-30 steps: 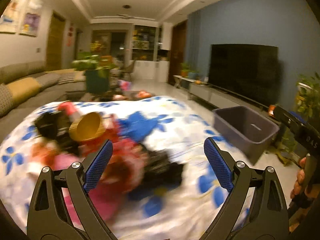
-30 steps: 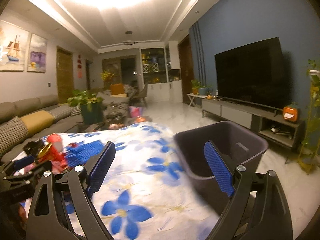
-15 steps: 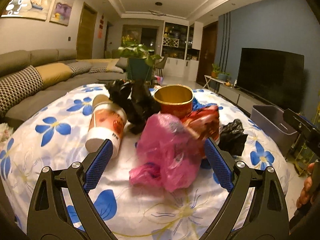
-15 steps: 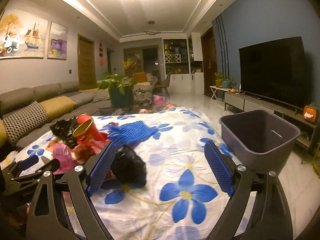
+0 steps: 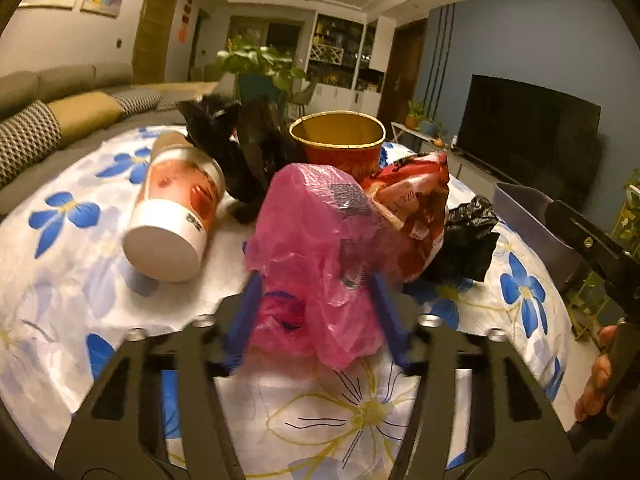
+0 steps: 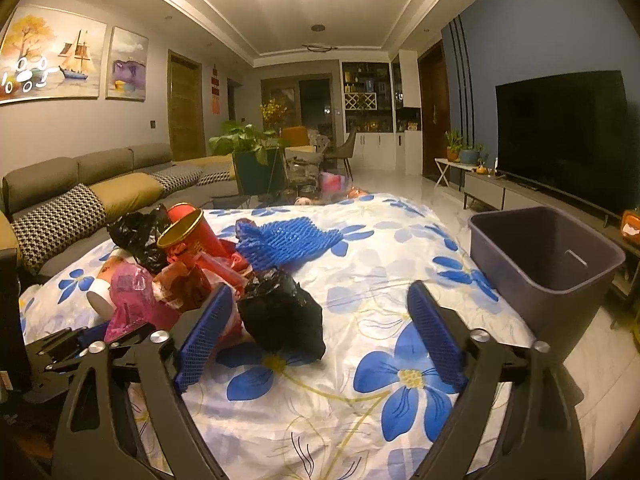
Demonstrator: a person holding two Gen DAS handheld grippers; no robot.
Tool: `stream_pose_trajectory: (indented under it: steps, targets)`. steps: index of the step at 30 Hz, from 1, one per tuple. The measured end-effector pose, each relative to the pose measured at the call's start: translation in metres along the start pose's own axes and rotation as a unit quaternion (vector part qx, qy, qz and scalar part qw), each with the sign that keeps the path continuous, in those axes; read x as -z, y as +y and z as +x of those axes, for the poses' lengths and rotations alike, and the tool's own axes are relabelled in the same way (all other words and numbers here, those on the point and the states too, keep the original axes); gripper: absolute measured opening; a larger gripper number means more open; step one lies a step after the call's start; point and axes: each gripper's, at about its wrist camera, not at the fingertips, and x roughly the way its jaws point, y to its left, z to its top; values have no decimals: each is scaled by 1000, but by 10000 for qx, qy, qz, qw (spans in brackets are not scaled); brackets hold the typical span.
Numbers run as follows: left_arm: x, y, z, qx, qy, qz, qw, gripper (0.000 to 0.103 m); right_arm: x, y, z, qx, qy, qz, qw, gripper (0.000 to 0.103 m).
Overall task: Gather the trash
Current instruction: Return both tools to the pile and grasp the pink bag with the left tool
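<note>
Floral cloth [image 6: 360, 432] lies bare between right tool [image 6: 322, 336] and bin [image 6: 548, 264].

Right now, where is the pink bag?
In the left wrist view, the pink bag sits between the left gripper fingers, beside the white cup.

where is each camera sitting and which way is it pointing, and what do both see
Left wrist: rides the left claw, looking low across the table at the trash pile; its blue fingers flank the pink bag, and part of the person's other hand shows at right.
Right wrist: rides the right claw, open, set higher and further right, facing the black bag and grey bin; the left claw shows at far left.
Shared: pink bag, red cup, black bag, bin, flowered cloth.
</note>
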Motion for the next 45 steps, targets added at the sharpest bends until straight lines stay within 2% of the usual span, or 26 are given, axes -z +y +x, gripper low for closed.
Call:
stream_pose_trajectory:
  steps: [3,4,7,15,23,25,30,33,45]
  targets:
    - [-1,-1,-1,96,-41,34,9999,27,2,2,6,-146,71,24,9999,74]
    - [-1,-1,-1,124,-49,41,9999,13,3,4,10,-179,94,14,9998,73]
    - [-3,-3,-7,162,-121,88,9998,6,5,9,17,-245,133,-20,9996,70]
    - [-10,-1,-38,248,-478,15,9985,6,9,20,44,-519,363,-1,9980,58]
    - [-13,13,-43,128,-486,-167,9986,6,14,25,68,-730,599,14,9955,57]
    - [-13,14,-44,121,-489,-171,9986,6,16,26,73,-763,675,38,9948,50]
    - [-12,14,-42,103,-449,-135,9988,6,20,22,81,-851,822,94,9929,18]
    - [-12,14,-42,113,-440,-146,9989,6,18,16,73,-808,726,124,9940,9]
    - [-13,6,-53,209,-564,-117,9981,6,8,-27,25,-240,211,294,9991,4]
